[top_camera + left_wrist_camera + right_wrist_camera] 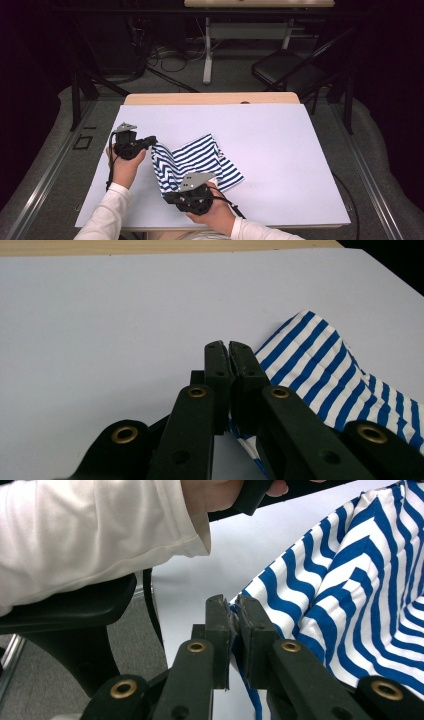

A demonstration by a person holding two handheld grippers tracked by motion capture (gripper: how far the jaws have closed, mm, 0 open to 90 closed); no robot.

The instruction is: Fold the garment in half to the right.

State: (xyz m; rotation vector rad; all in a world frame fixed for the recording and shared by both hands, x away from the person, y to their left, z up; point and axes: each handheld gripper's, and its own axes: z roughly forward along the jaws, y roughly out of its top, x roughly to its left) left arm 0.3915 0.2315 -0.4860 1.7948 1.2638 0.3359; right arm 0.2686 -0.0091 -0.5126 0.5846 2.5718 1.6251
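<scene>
A blue-and-white striped cloth (pixel 195 162) lies crumpled on the white sheet (pixel 280 150) covering the bench (pixel 210 98), near its front left part. The left gripper (pixel 151 141) has its jaws pinching the cloth's left edge; the right gripper (pixel 170 196) has its jaws pressed on the cloth's near corner. Bare sheet stretches wide to the right and behind the cloth. The sheet's near edge sits close below the right hand (pixel 217 215). No readable writing shows on the cloth
</scene>
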